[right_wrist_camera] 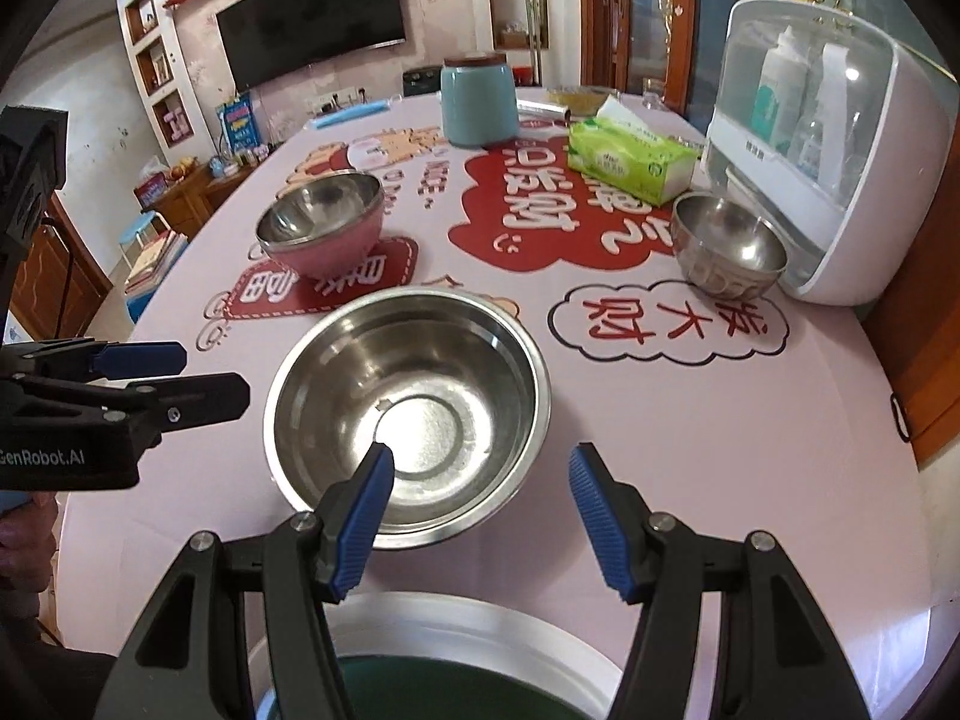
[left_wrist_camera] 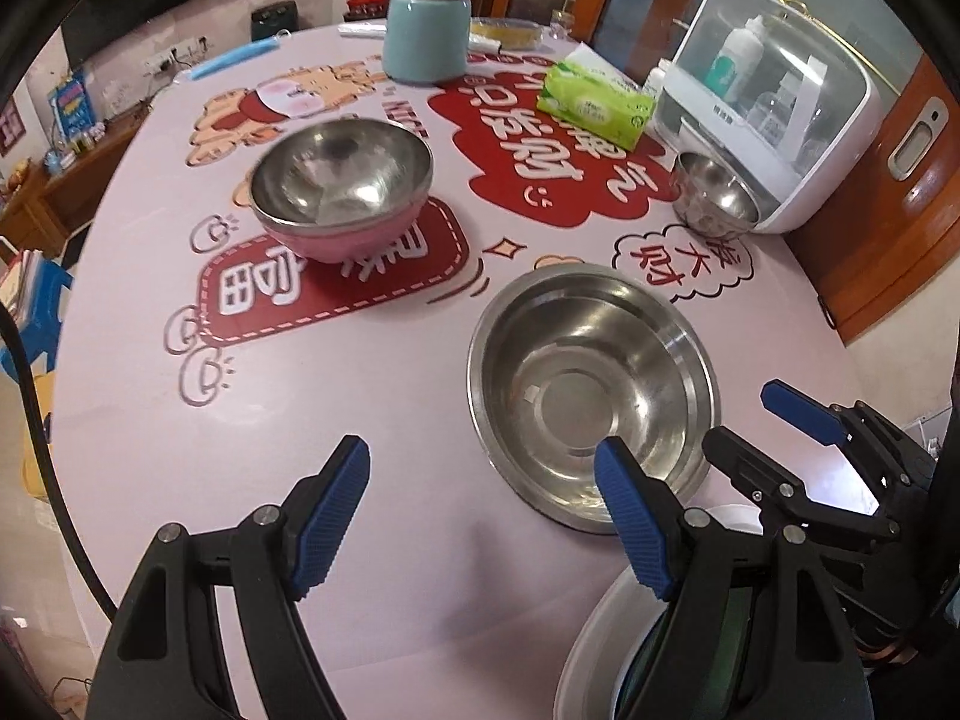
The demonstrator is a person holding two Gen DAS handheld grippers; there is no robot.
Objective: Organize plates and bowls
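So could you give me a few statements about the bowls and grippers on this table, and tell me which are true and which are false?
1. The large shallow steel bowl is empty. True.
2. The pink-sided bowl with a steel lining is stacked inside the large steel bowl. False: it stands apart, farther back on the table.
3. The small patterned steel bowl sits beside the white domed cabinet. True.
4. The right gripper is clamped on a bowl. False: its jaws are open, holding nothing.
5. The left gripper is open. True.

The wide shallow steel bowl (right_wrist_camera: 407, 414) sits just ahead of the right gripper (right_wrist_camera: 480, 516). The pink-sided steel bowl (right_wrist_camera: 321, 228) lies beyond it to the left, the small steel bowl (right_wrist_camera: 728, 247) beyond to the right.
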